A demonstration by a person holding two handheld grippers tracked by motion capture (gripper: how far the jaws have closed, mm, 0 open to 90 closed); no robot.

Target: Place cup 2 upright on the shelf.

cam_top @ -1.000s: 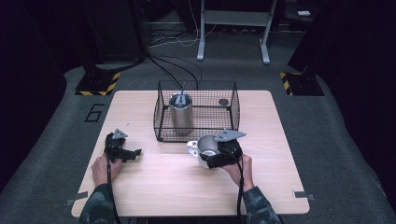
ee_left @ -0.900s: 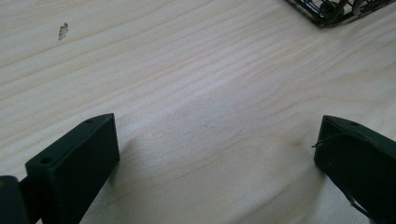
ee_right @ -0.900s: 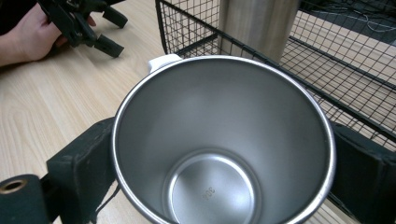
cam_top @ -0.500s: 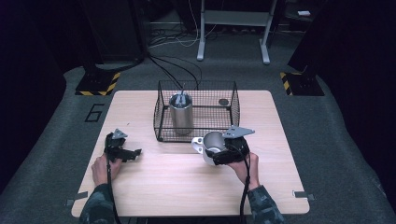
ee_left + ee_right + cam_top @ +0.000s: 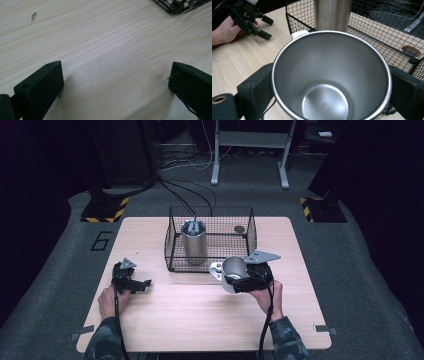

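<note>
My right gripper point(image 5: 246, 280) is shut on a steel mug point(image 5: 233, 269) just in front of the black wire basket point(image 5: 172, 254). The mug is tilted, its open mouth toward the camera, and a pale handle sticks out to the left. In the right gripper view the empty mug point(image 5: 329, 62) sits between the two jaws of the right gripper point(image 5: 333, 86). A tall steel tumbler point(image 5: 193, 242) stands upright inside the basket. My left gripper point(image 5: 141, 284) rests open on the table at the left, nothing between the jaws of the left gripper point(image 5: 115, 72).
A small dark round disc point(image 5: 239, 229) lies on the basket floor at the back right. The basket's corner point(image 5: 175, 5) lies ahead of the left jaws. The other hand and left gripper point(image 5: 249, 18) appear far left. Bare wooden tabletop point(image 5: 200, 320) spreads in front.
My right gripper has carried the mug to the right and a little closer to the basket's front. The left gripper has stayed where it was.
</note>
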